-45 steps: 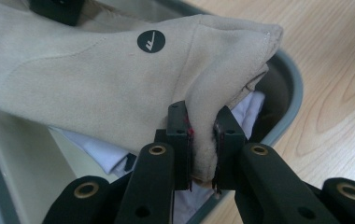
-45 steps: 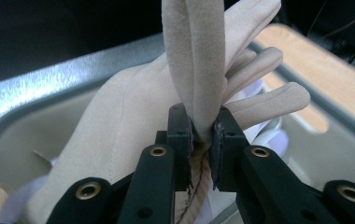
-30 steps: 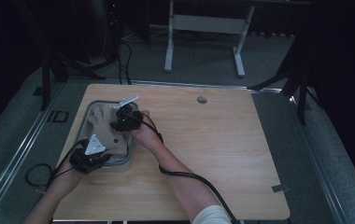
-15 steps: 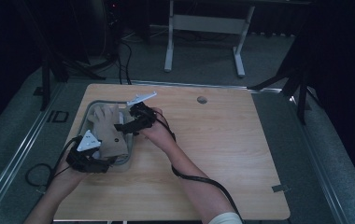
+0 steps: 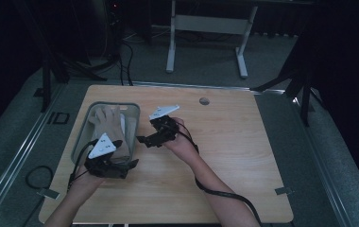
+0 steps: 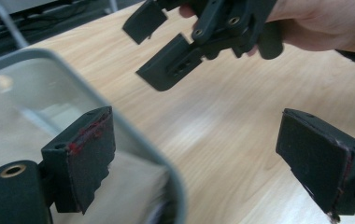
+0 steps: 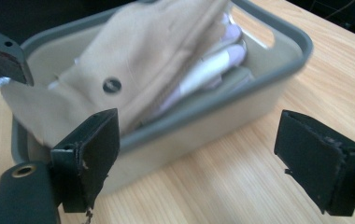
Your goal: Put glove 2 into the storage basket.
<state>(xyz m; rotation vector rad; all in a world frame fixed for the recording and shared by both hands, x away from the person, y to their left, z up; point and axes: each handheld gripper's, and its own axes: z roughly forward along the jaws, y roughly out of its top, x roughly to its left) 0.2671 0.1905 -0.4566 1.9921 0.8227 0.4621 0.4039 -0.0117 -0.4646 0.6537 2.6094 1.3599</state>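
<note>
A grey bin stands on the left of the wooden table, with a folded beige garment lying inside it. In the right gripper view the garment shows a dark button and rests over something white behind the bin's wall. My left gripper hovers at the bin's near right corner. Its jaws have just been opening, with nothing between them; the bin's rim runs past the left one. My right gripper, just right of the bin, has also just opened and holds nothing.
Bare wood stretches right of the bin. A round grommet sits near the table's far edge. Beyond the table stands a white metal frame. Cables lie on the floor at the left.
Both grippers were on the garment over the bin and have let go of it. The right one moved right, off the bin. The left one drew back to the near corner. Both opened.
</note>
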